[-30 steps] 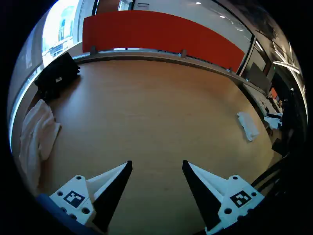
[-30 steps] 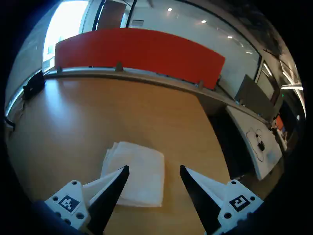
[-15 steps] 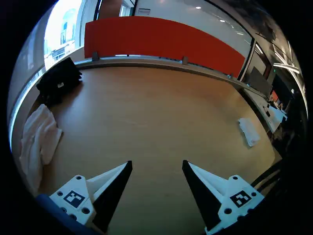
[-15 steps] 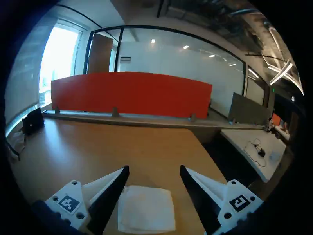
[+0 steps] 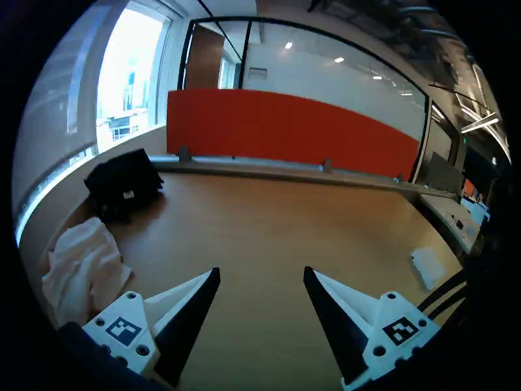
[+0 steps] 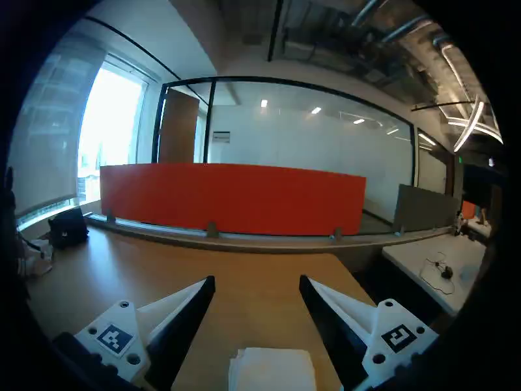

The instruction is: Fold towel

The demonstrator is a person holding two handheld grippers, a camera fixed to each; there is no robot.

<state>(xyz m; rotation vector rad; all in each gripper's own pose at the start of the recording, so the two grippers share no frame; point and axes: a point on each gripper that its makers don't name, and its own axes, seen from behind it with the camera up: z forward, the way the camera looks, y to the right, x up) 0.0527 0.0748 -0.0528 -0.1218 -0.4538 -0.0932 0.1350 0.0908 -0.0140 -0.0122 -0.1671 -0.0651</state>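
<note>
In the left gripper view, the left gripper (image 5: 260, 270) is held above the wooden surface (image 5: 273, 215), its jaws spread wide with nothing between them. A crumpled towel (image 5: 84, 270), white, is seen at the lower left of the frame, lying in a heap on the surface near its left edge. A black bag (image 5: 124, 182) is set behind it, at the middle left, close to the window (image 5: 127, 98). A red divider panel (image 5: 293, 133) is stood along the far edge of the surface, across the upper middle. A small folded towel (image 5: 426, 266) is laid flat at the right of the frame, well apart from the crumpled one

In the right gripper view, the right gripper (image 6: 256, 279) is likewise held with its jaws wide apart and empty. The folded towel (image 6: 272, 369) is seen at the bottom centre of the frame, flat on the surface, below and between the two fingers and gripped by neither. A white desk (image 6: 436, 264) with a cable on it is seen at the right
</note>
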